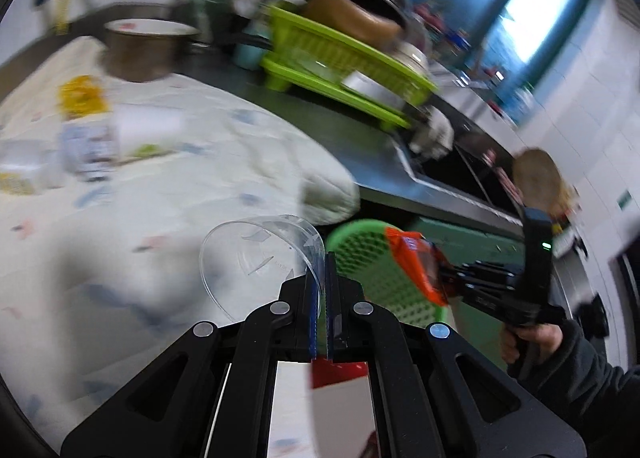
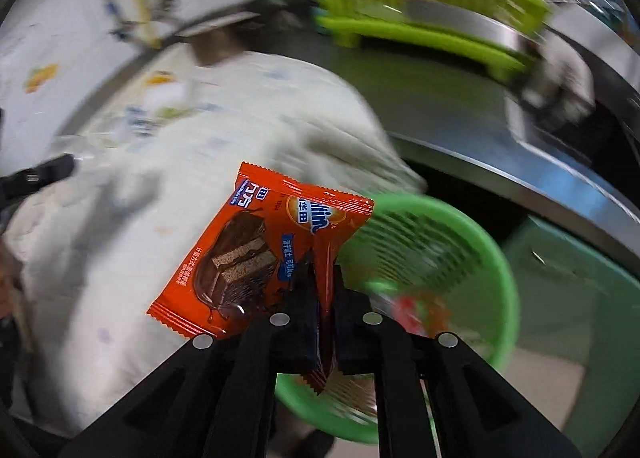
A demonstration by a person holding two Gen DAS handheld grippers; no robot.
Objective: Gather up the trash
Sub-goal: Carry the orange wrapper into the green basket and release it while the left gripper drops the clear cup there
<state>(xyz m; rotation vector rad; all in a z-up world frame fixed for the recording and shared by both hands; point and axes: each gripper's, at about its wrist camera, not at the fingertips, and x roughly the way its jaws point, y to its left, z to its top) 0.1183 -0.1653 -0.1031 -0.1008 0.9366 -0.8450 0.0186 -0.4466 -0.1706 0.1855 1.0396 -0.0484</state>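
My left gripper [image 1: 322, 270] is shut on the rim of a clear plastic cup [image 1: 256, 258], held above the cloth-covered table [image 1: 120, 218]. My right gripper [image 2: 322, 278] is shut on an orange snack wrapper [image 2: 256, 246] and holds it beside and above a green mesh basket [image 2: 460, 242]. In the left wrist view the wrapper [image 1: 416, 266], the right gripper and the basket [image 1: 360, 254] show at right. More trash lies at the table's far left: a yellow wrapper [image 1: 82, 96], a white cup [image 1: 148, 126] and a printed packet [image 1: 86, 150].
A lime dish rack [image 1: 340, 58] with bowls stands on the steel counter [image 1: 320, 126]. A metal pot [image 1: 144, 46] sits at the table's far end. A sink [image 1: 452, 170] is at right. Some red trash [image 2: 412, 306] lies in the basket.
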